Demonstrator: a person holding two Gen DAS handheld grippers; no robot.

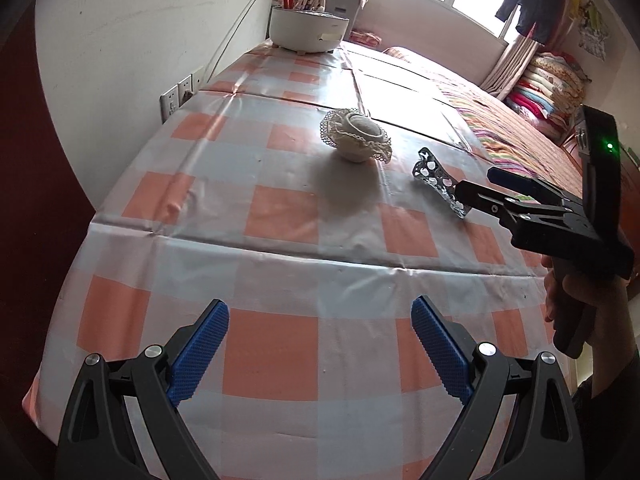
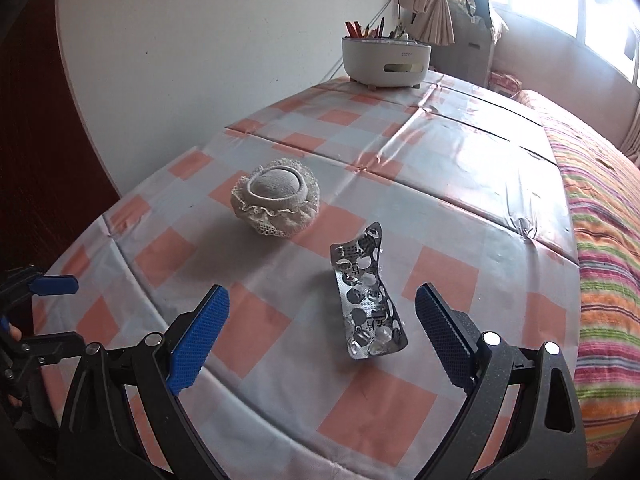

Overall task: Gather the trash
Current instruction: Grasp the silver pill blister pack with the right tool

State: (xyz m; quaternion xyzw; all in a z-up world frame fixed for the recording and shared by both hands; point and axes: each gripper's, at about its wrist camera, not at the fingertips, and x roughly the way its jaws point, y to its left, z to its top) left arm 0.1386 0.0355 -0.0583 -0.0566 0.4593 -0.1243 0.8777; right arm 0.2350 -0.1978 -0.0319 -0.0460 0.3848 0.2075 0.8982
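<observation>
Right hand-held gripper (image 2: 322, 334): jaws spread wide, holding nothing, with the empty pill blister pack (image 2: 367, 294) lying between and just ahead of its fingertips on the table (image 2: 460, 168). Left hand-held gripper (image 1: 320, 340): likewise wide apart and empty, well short of the pack. A lace-trimmed pincushion (image 2: 275, 208) sits near the pack; a white pen holder (image 2: 386, 60) stands at the far edge.

Checked tabletop, lace-trimmed pincushion, pen holder by the wall

A glossy orange-and-grey checked plastic tablecloth (image 2: 400, 412) covers the table. On it sits a round cream fabric pincushion with a lace frill (image 2: 276, 204). At the far end, against the white wall, stands a white round desk organiser holding pens (image 2: 386, 62). A striped multicoloured bedspread (image 2: 604, 264) lies alongside the table.
</observation>
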